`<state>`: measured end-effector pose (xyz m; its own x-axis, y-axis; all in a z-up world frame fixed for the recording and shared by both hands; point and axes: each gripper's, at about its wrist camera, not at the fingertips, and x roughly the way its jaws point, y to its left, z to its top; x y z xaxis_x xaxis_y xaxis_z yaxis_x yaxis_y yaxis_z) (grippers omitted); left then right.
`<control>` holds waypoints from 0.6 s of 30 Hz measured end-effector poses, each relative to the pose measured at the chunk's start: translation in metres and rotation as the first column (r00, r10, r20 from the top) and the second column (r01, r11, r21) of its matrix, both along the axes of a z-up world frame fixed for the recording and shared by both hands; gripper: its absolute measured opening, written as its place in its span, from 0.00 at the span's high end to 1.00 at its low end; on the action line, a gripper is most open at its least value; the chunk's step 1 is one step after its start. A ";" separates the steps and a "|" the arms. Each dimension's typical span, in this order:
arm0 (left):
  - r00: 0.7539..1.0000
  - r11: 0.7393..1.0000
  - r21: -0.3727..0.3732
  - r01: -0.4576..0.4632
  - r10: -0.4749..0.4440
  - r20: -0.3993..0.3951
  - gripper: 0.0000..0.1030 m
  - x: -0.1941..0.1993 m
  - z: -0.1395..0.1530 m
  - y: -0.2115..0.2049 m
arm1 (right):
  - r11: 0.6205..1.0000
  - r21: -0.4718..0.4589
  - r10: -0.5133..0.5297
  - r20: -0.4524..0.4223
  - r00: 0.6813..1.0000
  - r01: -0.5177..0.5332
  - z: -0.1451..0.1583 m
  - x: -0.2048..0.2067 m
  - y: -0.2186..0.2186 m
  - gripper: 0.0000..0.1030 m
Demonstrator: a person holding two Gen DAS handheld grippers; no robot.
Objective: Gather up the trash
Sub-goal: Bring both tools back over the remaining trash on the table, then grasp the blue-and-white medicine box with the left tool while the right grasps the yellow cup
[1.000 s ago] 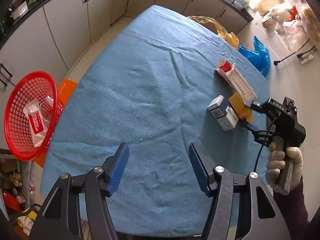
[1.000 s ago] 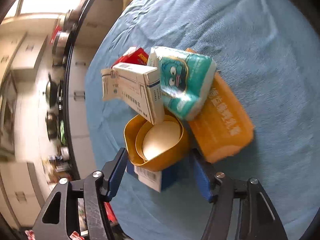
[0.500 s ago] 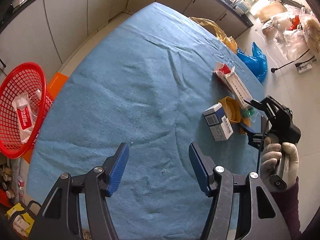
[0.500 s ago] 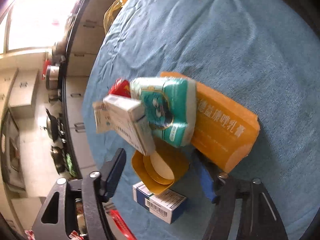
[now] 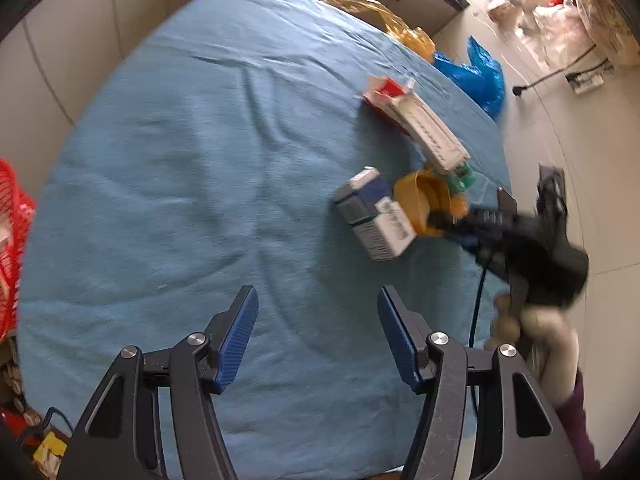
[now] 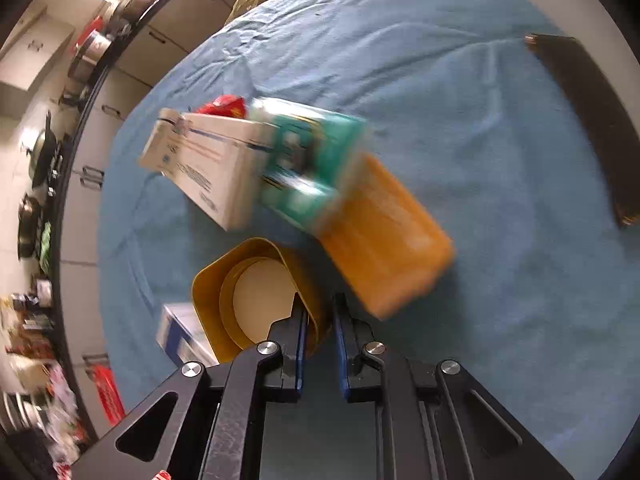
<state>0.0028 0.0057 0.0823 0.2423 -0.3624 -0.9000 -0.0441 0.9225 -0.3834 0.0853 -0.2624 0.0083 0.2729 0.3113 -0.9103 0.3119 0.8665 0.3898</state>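
A yellow paper cup (image 6: pixel 240 264) lies on its side on the blue-covered table (image 5: pixel 180 160), in a heap of trash. My right gripper (image 6: pixel 320 316) is shut on the cup's wall, one finger inside the mouth and one outside. From the left wrist view the same right gripper (image 5: pixel 436 220) reaches into the cup (image 5: pixel 420 196), held by a gloved hand. Around the cup lie a white carton (image 6: pixel 208 164), a teal tissue pack (image 6: pixel 312 164), an orange pack (image 6: pixel 384 240) and a blue-and-white box (image 5: pixel 372 220). My left gripper (image 5: pixel 318 312) hangs open over bare cloth.
A red mesh basket (image 5: pixel 10 216) with a wrapper in it stands off the table's left edge. A red-and-white box (image 5: pixel 388 92) lies farther back. Blue (image 5: pixel 476 76) and yellow (image 5: pixel 380 12) plastic bags sit beyond the far edge. A dark flat strip (image 6: pixel 592 120) lies on the cloth's right side.
My right gripper went from open around the yellow cup to pinched on its wall. The left gripper moved toward the trash heap, and the red basket slid almost out of its view.
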 end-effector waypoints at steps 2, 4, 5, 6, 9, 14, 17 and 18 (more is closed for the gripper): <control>1.000 1.000 0.001 0.017 -0.017 -0.007 0.41 0.008 -0.006 -0.014 | 0.999 -0.030 0.017 -0.014 1.000 -0.017 0.001 -0.020 -0.012 0.87; 1.000 1.000 -0.007 0.022 -0.022 -0.021 0.41 0.019 -0.015 -0.029 | 0.998 -0.055 0.032 -0.032 0.999 -0.034 -0.001 -0.041 -0.027 0.87; 0.999 1.000 -0.008 0.020 -0.020 -0.028 0.41 0.024 -0.018 -0.034 | 0.997 -0.060 0.037 -0.041 0.998 -0.040 -0.002 -0.050 -0.032 0.87; 0.999 1.000 -0.003 0.013 -0.013 -0.038 0.41 0.030 -0.023 -0.040 | 0.997 -0.062 0.040 -0.051 0.998 -0.043 -0.002 -0.058 -0.037 0.87; 0.999 1.000 0.009 -0.013 0.013 -0.045 0.41 0.049 -0.032 -0.053 | 0.996 -0.062 0.055 -0.075 0.996 -0.059 -0.005 -0.082 -0.051 0.87; 0.998 0.997 0.080 -0.021 0.025 -0.053 0.38 0.076 -0.046 -0.072 | 0.998 -0.048 0.034 -0.078 0.996 -0.038 -0.012 -0.101 -0.069 0.87; 0.997 0.993 0.118 0.001 0.008 -0.074 0.37 0.087 -0.054 -0.083 | 0.997 -0.063 0.043 -0.072 0.997 -0.047 -0.010 -0.104 -0.070 0.87; 0.995 0.992 0.125 0.014 -0.001 -0.096 0.37 0.089 -0.059 -0.087 | 0.996 -0.076 0.051 -0.069 0.996 -0.056 -0.009 -0.105 -0.069 0.86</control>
<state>0.0922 -0.0808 0.0237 0.1504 -0.2467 -0.9574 -0.0680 0.9635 -0.2589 -0.0195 -0.3309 -0.0008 0.1951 0.2514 -0.9480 0.2876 0.9094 0.3004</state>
